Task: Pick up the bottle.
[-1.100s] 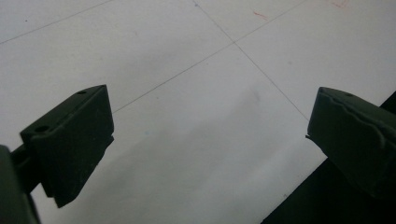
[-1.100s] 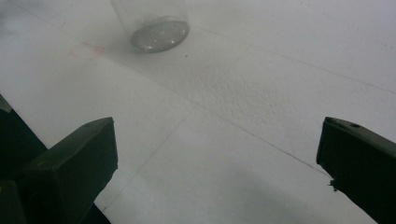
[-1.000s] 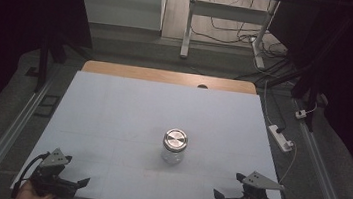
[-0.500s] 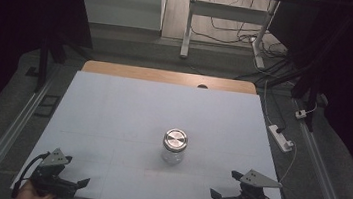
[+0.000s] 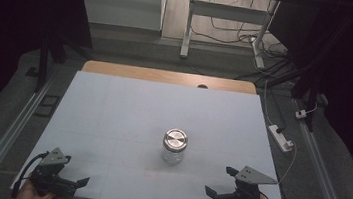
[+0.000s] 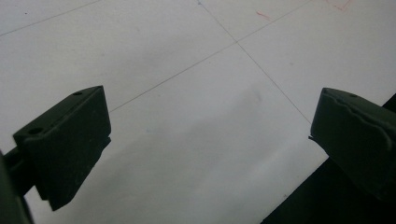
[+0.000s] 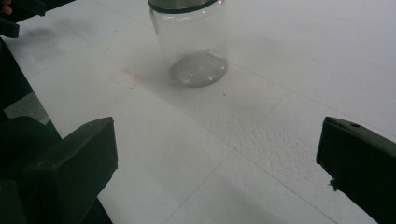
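Observation:
A clear glass jar (image 5: 174,152) with a silver metal lid (image 5: 175,140) stands upright on the white table (image 5: 128,109), slightly right of centre. My left gripper (image 5: 75,170) sits open at the near left corner, well away from the jar. In the left gripper view it (image 6: 210,135) has only bare table between its widely spread jaws. My right gripper (image 5: 219,181) is open at the near right, a short way in front of and to the right of the jar. Its own view shows the jar (image 7: 191,42) ahead, beyond the open gripper (image 7: 215,158).
A wooden strip (image 5: 167,76) runs along the table's far edge. A white power strip (image 5: 281,138) and its cable lie on the floor to the right. Metal rails (image 5: 7,135) flank the table. The near table edge is just behind both grippers.
My right gripper has edged slightly left, toward the jar's side. The left gripper and the jar have stayed put.

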`<state>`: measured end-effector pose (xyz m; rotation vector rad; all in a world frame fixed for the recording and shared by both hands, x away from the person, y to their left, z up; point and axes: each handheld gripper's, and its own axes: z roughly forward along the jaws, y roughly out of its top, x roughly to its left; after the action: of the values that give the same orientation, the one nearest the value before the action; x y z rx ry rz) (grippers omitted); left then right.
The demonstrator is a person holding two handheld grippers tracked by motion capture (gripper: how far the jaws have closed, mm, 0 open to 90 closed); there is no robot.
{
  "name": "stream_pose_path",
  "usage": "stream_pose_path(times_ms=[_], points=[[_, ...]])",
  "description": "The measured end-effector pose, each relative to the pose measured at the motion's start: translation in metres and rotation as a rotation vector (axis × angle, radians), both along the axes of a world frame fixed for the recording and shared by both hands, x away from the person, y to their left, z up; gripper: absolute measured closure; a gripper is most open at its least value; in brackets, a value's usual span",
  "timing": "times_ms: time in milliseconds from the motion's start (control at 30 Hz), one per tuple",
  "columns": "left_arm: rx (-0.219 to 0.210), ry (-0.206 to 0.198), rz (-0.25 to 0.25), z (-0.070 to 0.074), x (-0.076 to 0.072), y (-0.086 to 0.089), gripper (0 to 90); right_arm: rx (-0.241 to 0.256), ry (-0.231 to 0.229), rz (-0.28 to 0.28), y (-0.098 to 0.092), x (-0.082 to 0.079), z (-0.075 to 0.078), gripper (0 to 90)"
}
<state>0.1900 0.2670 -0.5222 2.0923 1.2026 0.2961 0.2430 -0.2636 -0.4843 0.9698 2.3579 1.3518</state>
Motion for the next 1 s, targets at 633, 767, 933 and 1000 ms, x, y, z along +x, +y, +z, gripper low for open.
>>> stream_pose_path(times_ms=[633,767,933,1000], points=[[0.005,0.018,0.006,0.0,0.0,0.0,0.0,-0.035,0.024,0.059,0.021,0.019,-0.007,0.0],[0.004,0.018,-0.007,0.0,0.0,0.0,0.0,-0.034,0.025,0.063,0.025,0.024,-0.008,0.0],[-0.009,0.011,-0.022,0.0,0.001,0.0,0.0,-0.019,0.034,0.069,0.03,0.031,-0.009,0.0],[-0.013,0.011,-0.026,0.0,0.001,0.001,0.0,-0.028,0.038,0.067,0.034,0.035,-0.01,0.0]])
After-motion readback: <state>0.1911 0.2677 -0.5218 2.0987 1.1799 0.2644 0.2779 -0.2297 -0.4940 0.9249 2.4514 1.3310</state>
